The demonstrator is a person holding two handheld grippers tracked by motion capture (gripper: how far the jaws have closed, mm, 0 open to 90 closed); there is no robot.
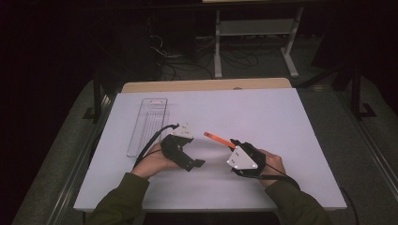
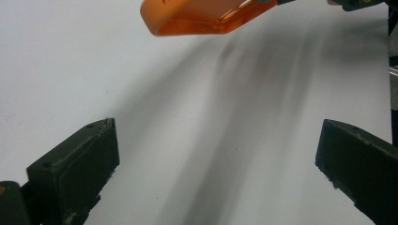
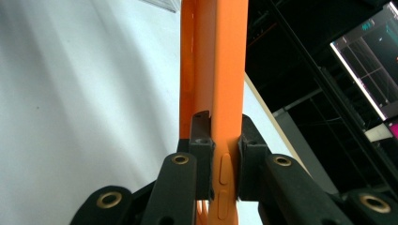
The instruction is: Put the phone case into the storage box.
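Forearms in olive sleeves are seen entering from the near edge of the white table (image 1: 281,122), each hand carrying a gripper. The right gripper (image 1: 233,144) is held low over the board at the person's right, and its jaws are closed narrowly on an orange bar (image 1: 218,138). In the right gripper view the bar (image 3: 220,70) is seen pinched from both sides, the black pads pressed against its two faces, with its length running straight out beyond the jaws. In the high view the bar is shown slanting away from that gripper toward the table's middle, its free end raised clear of the surface.

The left gripper (image 1: 197,164) is held just beside it, to the left, with its jaws spread wide and nothing between them; bare white table is seen in the gap. In the left gripper view the rounded tip of the bar (image 2: 202,18) is shown ahead of the open jaws, near but apart from them.

Farther off, at the left of the table, a long clear tray (image 1: 148,126) is laid lengthwise. Beyond the far edge, a strip of wooden tabletop (image 1: 206,85) and a white frame on the dark floor are visible.
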